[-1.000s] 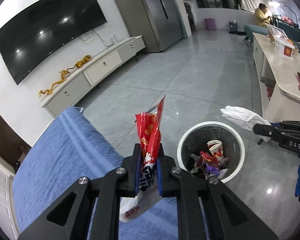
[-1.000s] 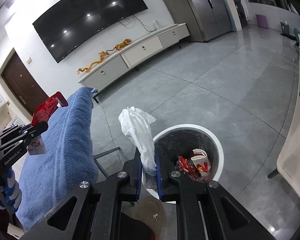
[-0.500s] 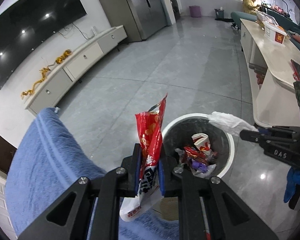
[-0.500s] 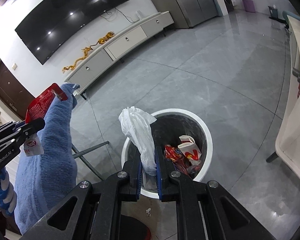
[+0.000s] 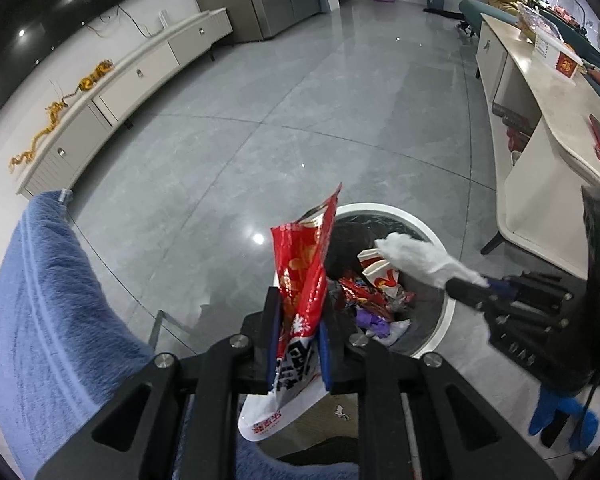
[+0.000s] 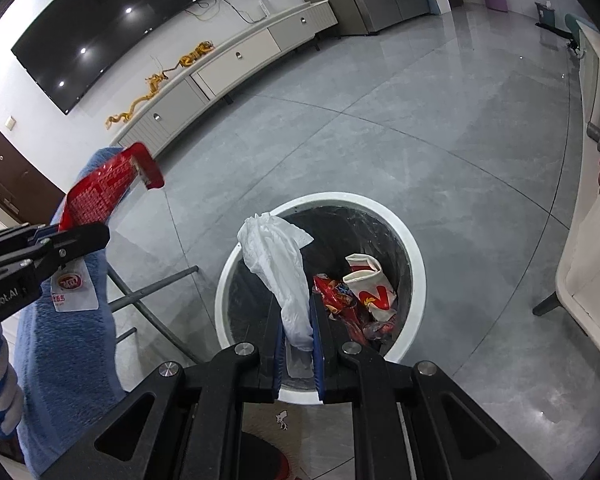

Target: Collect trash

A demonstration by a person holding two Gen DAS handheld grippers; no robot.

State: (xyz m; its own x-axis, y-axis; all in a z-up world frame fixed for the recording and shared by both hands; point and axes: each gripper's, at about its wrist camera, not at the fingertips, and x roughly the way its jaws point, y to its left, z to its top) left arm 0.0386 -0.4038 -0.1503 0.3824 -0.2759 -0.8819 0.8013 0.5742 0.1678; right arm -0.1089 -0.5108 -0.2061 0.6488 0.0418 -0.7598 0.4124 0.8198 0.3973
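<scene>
While both grippers hover at the bin (image 6: 414, 260), drop step pending.
Right gripper (image 6: 297, 344) clamps tissue (image 6: 278, 264), left gripper (image 5: 298, 344) clamps wrapper (image 5: 304, 272); next: open jaws over bin.

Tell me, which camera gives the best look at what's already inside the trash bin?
The right wrist view: it looks almost straight down into the trash bin, showing the red-and-white paper cup and red wrappers. The left wrist view sees the bin at a slant, partly hidden by the red snack bag.
</scene>
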